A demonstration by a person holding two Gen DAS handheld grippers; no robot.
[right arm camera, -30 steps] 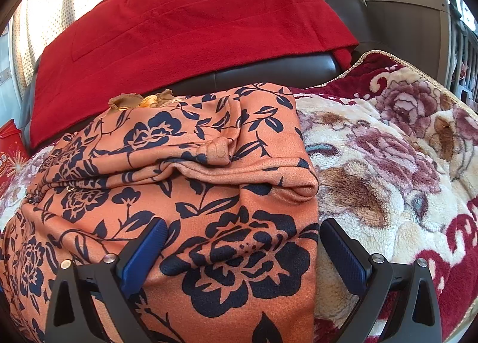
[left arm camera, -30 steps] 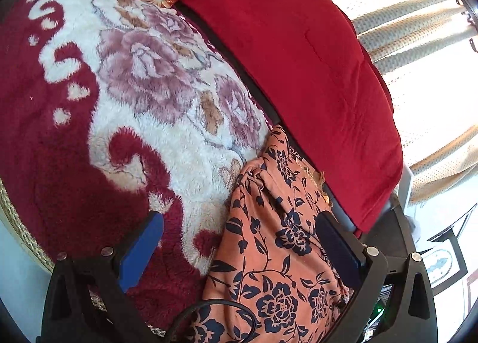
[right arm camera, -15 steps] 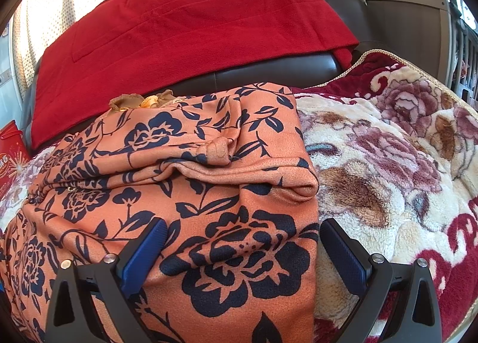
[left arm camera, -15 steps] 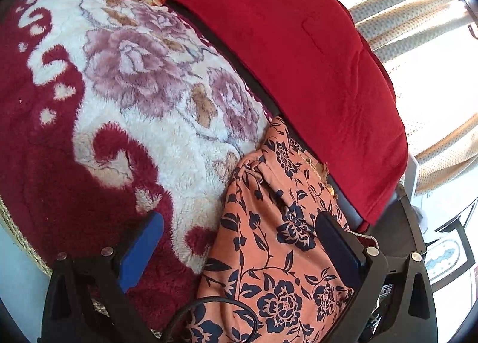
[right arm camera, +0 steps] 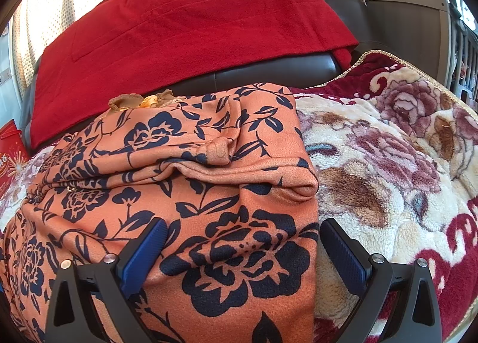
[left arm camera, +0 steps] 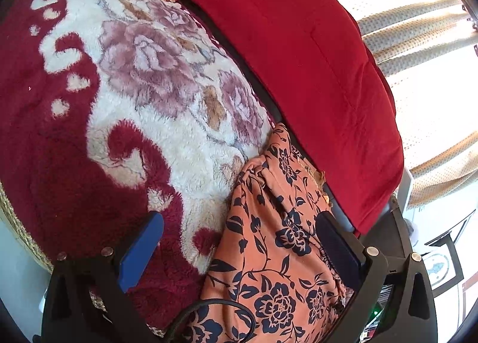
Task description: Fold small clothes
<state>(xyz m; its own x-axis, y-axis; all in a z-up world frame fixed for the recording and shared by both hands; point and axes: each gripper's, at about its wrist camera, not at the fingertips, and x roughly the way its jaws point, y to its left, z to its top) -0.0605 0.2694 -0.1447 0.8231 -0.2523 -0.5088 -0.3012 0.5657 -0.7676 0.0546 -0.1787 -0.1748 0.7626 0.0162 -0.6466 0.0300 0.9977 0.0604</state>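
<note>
Drifting leftward, we are swinging our left gripper [left arm camera: 239, 248] off the orange floral garment [right arm camera: 185, 193]; both jaws are gaping empty, right gripper [right arm camera: 243, 248] straddling its lower-centre edge for folding.

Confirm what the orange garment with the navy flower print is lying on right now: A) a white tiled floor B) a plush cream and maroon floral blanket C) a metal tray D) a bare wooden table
B: the orange garment with the navy flower print rests directly on the plush cream and maroon floral blanket.
</note>
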